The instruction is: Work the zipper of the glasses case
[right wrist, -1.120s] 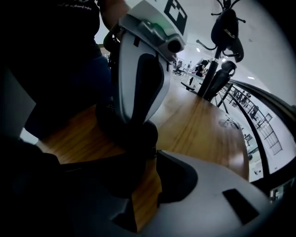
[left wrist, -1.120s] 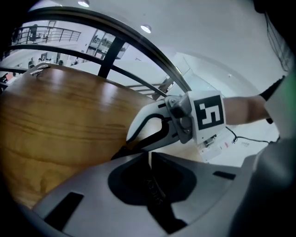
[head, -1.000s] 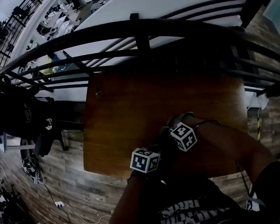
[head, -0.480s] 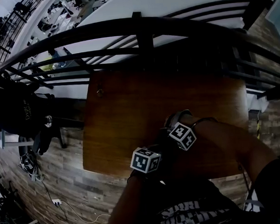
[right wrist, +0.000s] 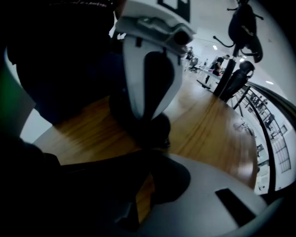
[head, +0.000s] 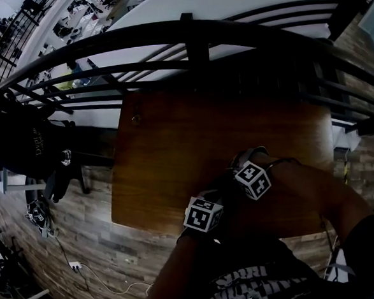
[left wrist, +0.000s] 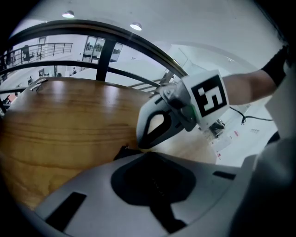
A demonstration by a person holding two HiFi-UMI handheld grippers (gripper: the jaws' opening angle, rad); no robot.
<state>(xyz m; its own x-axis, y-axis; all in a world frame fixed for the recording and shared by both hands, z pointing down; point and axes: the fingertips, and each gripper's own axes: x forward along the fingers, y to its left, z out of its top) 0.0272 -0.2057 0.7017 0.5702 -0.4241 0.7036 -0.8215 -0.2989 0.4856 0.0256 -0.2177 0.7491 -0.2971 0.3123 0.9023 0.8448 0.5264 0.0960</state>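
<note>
Glasses case (right wrist: 149, 132) lay on the wooden table (head: 174, 146); left gripper (left wrist: 152, 183) and right gripper (right wrist: 141, 199) both pinched it.

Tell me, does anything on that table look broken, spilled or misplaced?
Nothing stands out. The left gripper and right gripper meet at the dark glasses case on the wooden table; nothing looks spilled or broken. An unidentifiable small object lies at its far left corner.

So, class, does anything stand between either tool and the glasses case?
Nothing visible does. The left tool grips the dark glasses case, and the right tool has its tip right beside it.
</note>
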